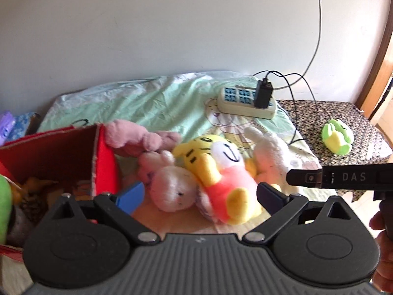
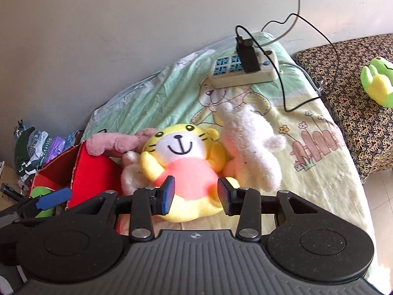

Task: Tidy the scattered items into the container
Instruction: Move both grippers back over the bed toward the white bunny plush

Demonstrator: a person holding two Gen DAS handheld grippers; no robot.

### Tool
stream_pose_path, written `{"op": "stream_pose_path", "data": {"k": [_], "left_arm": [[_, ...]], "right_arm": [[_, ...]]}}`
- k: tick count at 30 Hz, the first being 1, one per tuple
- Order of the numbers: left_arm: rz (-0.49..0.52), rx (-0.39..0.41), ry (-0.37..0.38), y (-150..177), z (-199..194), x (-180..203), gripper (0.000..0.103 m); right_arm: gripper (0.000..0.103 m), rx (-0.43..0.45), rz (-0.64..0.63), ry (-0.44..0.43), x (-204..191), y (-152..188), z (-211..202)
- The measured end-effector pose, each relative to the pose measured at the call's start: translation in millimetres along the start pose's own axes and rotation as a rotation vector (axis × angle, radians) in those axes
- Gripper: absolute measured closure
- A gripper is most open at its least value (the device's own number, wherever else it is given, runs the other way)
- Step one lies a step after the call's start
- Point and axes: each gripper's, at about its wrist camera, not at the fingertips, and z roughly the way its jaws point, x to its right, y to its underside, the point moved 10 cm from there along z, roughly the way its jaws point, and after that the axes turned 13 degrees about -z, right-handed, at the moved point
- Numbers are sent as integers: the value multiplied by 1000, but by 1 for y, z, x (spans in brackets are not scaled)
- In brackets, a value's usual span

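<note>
Roughly: four plush toys (image 2: 181, 162) beside one red box (image 1: 73, 157); one frog plush (image 2: 378, 81) apart.

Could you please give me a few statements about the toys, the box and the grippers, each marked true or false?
1. The right gripper has its fingers on either side of the yellow tiger plush. True.
2. The green frog plush lies inside the red box. False: it lies apart on the patterned cloth.
3. A black charger is plugged into the power strip. True.
4. The left gripper is shut on the white plush. False: it is open and holds nothing.
</note>
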Motion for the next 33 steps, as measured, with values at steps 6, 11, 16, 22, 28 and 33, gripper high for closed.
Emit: {"op": "stream_pose_path", "data": {"k": [6,11,16,22,28,33], "left_arm": [[-17,-49,146,18,24,42,4],[52,-121,154,34,55,73,4],[61,-112,155,34,69,88,1],[53,-107,46,20,78,77,1],[61,-116,-9,11,80,75,1],[159,-39,65,10,62,97,1]], "right_arm": [[61,-31,78,31,50,6,11],[61,-59,103,64,84,11,22],[61,-70,163,58,107,15,29],[61,-67,160,66,114,17,29],[61,-75,190,48,115,16,40],[61,-97,125,32,109,5,45]]}}
